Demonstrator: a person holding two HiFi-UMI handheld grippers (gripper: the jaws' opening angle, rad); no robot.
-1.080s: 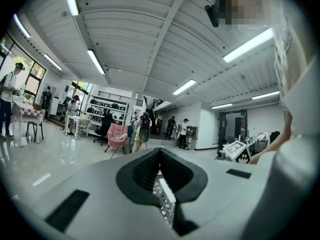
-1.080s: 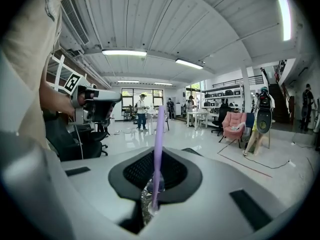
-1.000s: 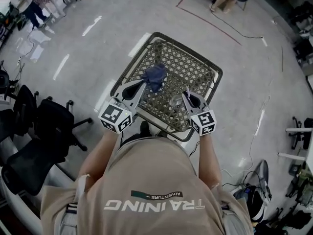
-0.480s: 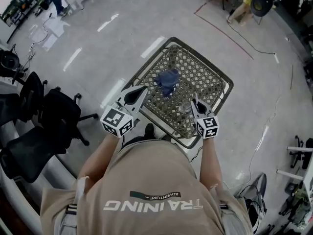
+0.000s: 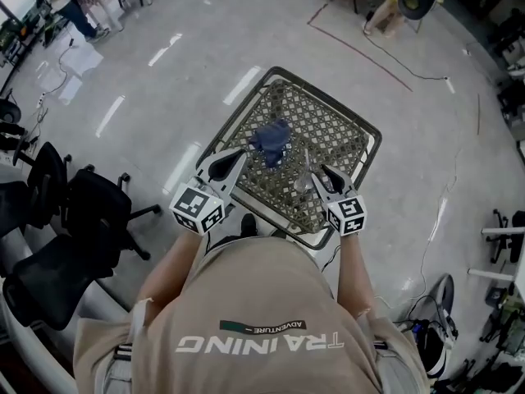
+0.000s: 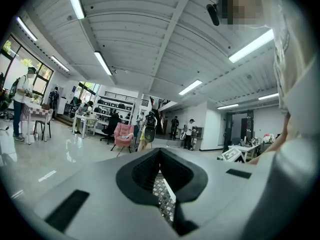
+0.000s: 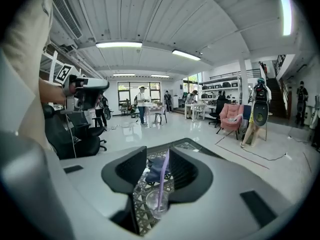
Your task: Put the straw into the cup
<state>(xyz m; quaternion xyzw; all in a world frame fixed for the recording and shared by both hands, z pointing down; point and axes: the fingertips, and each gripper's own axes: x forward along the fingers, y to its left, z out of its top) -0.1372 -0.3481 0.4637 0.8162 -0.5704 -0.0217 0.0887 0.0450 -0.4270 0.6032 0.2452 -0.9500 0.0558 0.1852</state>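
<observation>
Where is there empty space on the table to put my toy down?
The far half of the lattice table, beyond the blue cloth, is bare. So is the right side past the cup. It is crowded near the person, around cup and straw.

On the back of the person's beige shirt, seen upside down in the head view, large white letters read "TRAINING", and a small dark strip beside them reads "ADVENTURE" in pale print.
</observation>
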